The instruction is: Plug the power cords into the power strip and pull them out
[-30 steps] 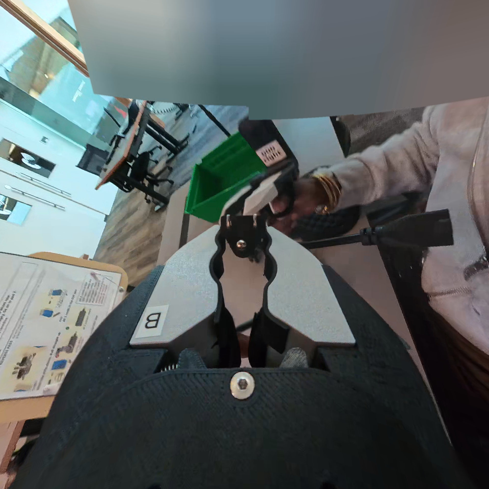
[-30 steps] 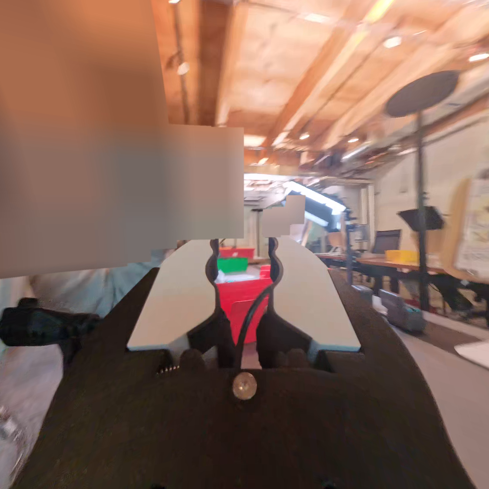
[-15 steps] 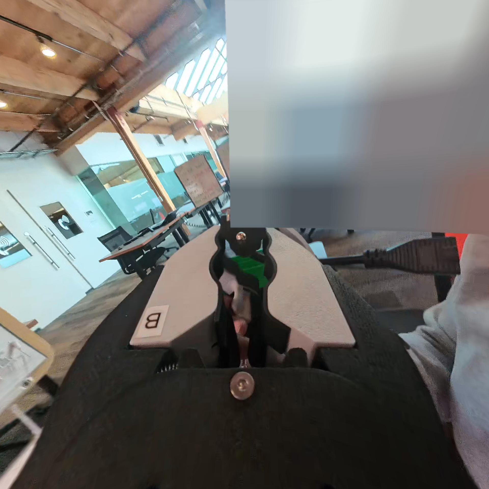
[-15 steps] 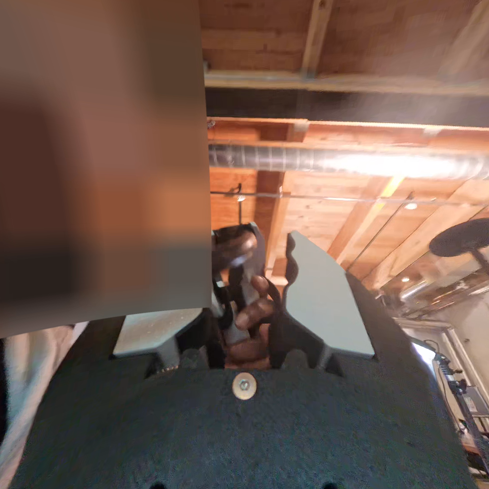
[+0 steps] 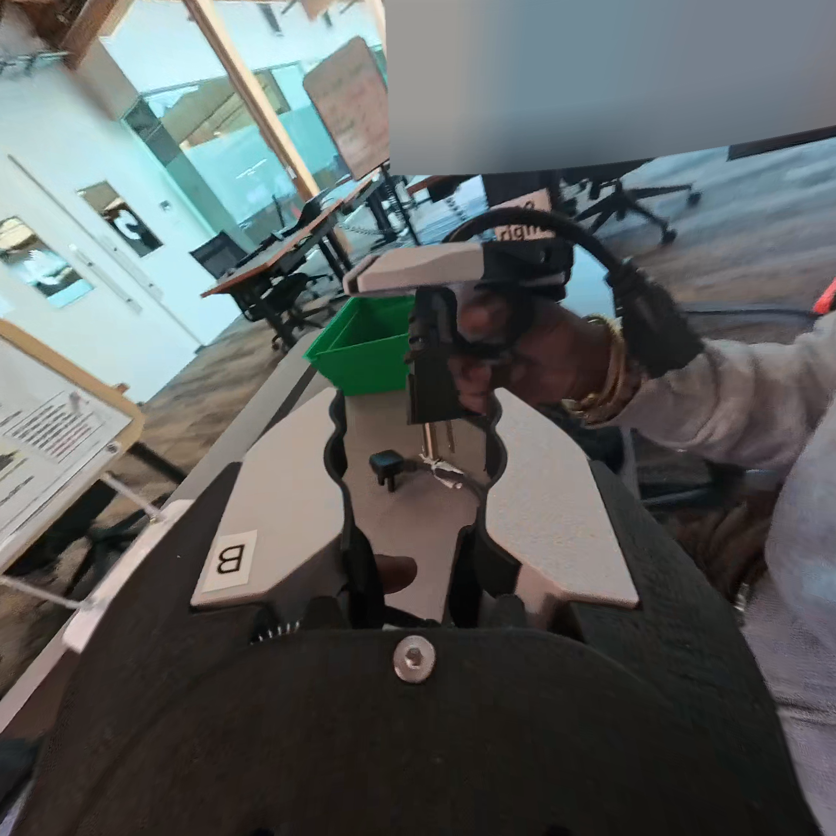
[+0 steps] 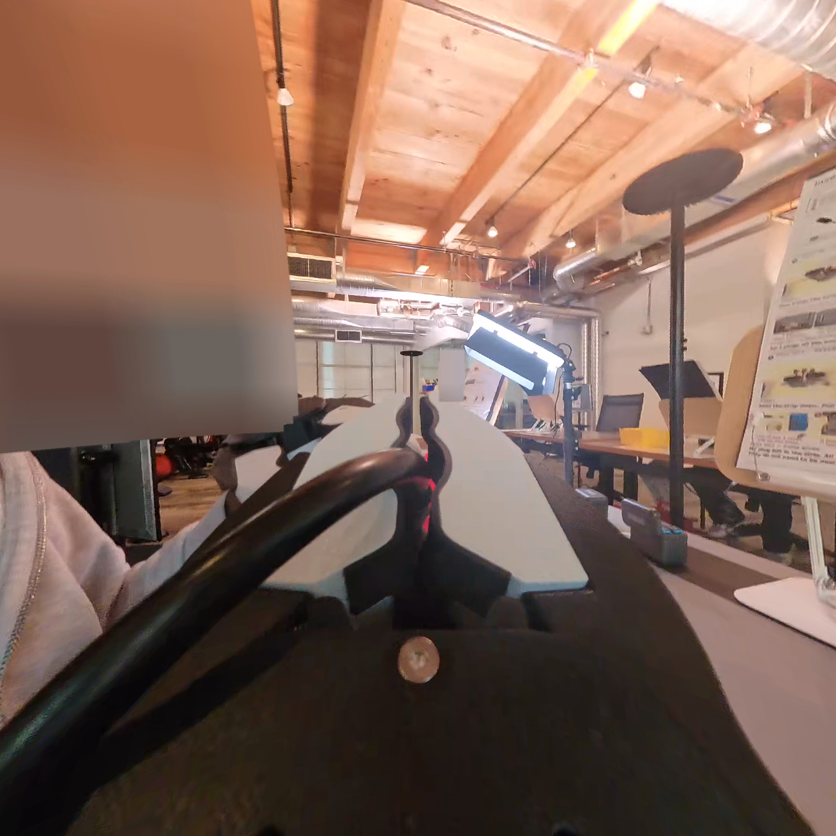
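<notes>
1. Power cord plug (image 5: 386, 466) lies on the grey counter (image 5: 407, 515), seen between the left tool's (image 5: 414, 423) spread-apart fingers; the right tool (image 5: 420, 280) hangs above, near a green bin (image 5: 362, 357).
2. Power cord (image 6: 253, 538), thick and black, arcs across the right tool (image 6: 417, 405), whose fingers sit nearly together; whether they pinch it is unclear.

1. Right gripper (image 6: 416, 407), fingers nearly touching at the tips, raised toward a wooden ceiling (image 6: 452, 135).
2. Thick black cord (image 6: 235, 534) arching across the left finger into the gap.
3. Pale sleeve (image 6: 59, 565) at left.
4. Grey table (image 6: 746, 678), lamp stand (image 6: 678, 339) and poster (image 6: 796, 362) at right.
</notes>
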Action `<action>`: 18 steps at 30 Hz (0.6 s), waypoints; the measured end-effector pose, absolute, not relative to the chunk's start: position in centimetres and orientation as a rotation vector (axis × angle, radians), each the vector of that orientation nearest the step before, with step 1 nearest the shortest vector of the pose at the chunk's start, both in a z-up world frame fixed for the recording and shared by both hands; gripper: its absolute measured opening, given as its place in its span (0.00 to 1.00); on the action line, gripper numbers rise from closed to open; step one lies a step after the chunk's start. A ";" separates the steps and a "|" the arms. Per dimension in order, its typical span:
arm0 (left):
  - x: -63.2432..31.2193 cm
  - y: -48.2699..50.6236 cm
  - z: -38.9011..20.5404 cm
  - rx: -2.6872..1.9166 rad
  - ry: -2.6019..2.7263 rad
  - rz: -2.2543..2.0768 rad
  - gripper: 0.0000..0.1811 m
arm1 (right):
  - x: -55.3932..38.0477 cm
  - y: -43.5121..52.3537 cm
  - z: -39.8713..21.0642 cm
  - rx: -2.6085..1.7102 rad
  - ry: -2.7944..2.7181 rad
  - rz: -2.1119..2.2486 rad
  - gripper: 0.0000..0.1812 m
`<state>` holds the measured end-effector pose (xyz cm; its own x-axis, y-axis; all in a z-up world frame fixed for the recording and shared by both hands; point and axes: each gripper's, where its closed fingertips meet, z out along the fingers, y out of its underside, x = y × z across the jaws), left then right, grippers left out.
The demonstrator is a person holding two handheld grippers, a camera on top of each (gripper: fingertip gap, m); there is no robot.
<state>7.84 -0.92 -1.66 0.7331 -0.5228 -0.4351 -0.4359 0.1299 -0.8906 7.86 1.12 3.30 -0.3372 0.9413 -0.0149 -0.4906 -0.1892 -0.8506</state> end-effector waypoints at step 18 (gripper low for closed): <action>7.4 -1.5 -3.9 -1.430 0.788 -0.196 0.14 | 6.1 -2.1 -0.9 -0.775 -1.397 1.652 0.27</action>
<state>7.35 -1.52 -3.86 0.7380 -0.5666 -0.3665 -0.3286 0.1727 -0.9286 6.12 -2.09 -0.92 -0.4755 0.8782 0.0504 -0.1959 -0.0499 -0.9793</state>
